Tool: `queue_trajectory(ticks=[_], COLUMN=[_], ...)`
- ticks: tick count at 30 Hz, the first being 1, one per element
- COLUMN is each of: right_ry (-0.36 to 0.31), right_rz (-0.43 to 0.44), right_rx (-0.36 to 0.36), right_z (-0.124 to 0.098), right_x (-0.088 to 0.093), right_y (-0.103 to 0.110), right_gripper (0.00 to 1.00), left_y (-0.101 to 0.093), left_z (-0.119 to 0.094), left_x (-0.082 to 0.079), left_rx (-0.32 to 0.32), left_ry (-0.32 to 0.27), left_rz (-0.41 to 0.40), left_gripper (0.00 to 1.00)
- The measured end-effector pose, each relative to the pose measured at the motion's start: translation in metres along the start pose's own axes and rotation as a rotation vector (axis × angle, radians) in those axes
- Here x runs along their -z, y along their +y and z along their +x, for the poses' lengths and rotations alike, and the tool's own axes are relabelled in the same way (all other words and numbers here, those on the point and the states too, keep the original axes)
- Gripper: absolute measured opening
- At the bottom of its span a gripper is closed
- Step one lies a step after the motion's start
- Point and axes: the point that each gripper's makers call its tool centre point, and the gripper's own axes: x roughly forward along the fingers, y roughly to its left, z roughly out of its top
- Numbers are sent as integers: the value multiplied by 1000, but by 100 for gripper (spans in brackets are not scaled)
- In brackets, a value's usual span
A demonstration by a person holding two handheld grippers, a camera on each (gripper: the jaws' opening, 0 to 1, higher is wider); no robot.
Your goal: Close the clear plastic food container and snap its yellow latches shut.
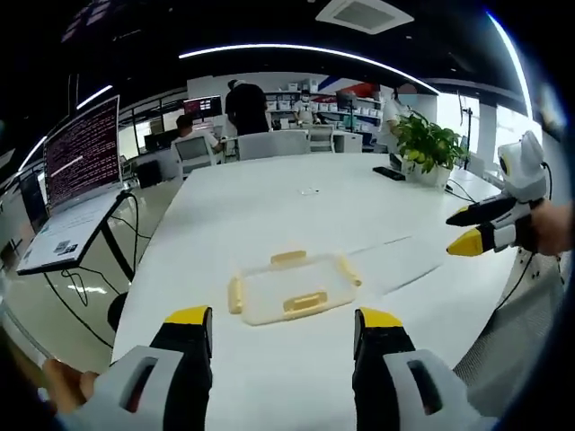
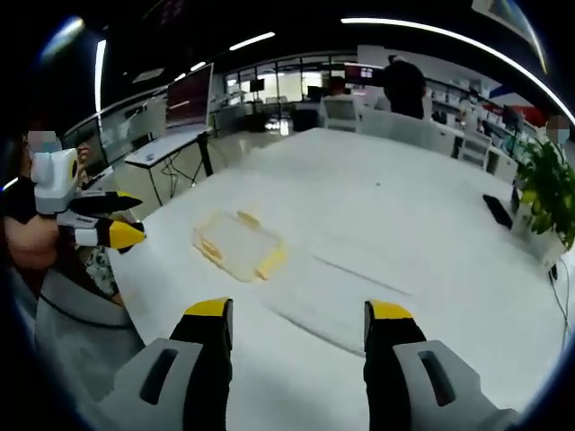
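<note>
A: The left gripper [image 1: 280, 325] has its jaws spread wide with nothing between them, hovering over the near edge of the desk [image 1: 296, 202]. The right gripper [image 2: 299, 316] is the same: jaws apart, empty, above the desk.

B: And the container?

A: The clear plastic food container [image 1: 290, 286] lies flat on the desk, close to the near edge and just ahead of the left gripper. In the right gripper view it sits toward the desk's left edge [image 2: 238, 245], well ahead of that gripper. The lid looks to be lying on top already, though I can't tell whether it is pressed home.

B: The yellow latches?

A: One yellow latch [image 1: 305, 302] shows on the near long side, another on the far side, and one at each short end. They seem to stand out from the walls, so I judge them unsnapped.

B: So which step is this?

A: The approach, I'd say. Neither gripper touches the container. Seen from the left gripper view, the right gripper floats off the desk's right edge, well apart from the container.

B: Next move?

A: Probably bring both grippers down, steady the lid with one and push a latch against the wall with the other. The container is light and may slide on the smooth desk.

B: Anything else around?

A: A potted plant [image 1: 426, 145] by the far right corner, and a laptop [image 1: 76, 187] on a stand off the left edge.
</note>
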Motion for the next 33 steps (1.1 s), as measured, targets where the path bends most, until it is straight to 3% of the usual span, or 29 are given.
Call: queue_trajectory(ticks=[20,33], right_ry=[33,30], right_rz=[-33,-79], right_rx=[-108,-175], right_z=[39,67], right_x=[-12,-20], right_y=[6,14], right_gripper=[53,53], left_y=[9,18], left_z=[41,68], left_x=[-3,1], left_rx=[60,135], left_ry=[60,104], left_rz=[99,203], left_gripper=[58,58])
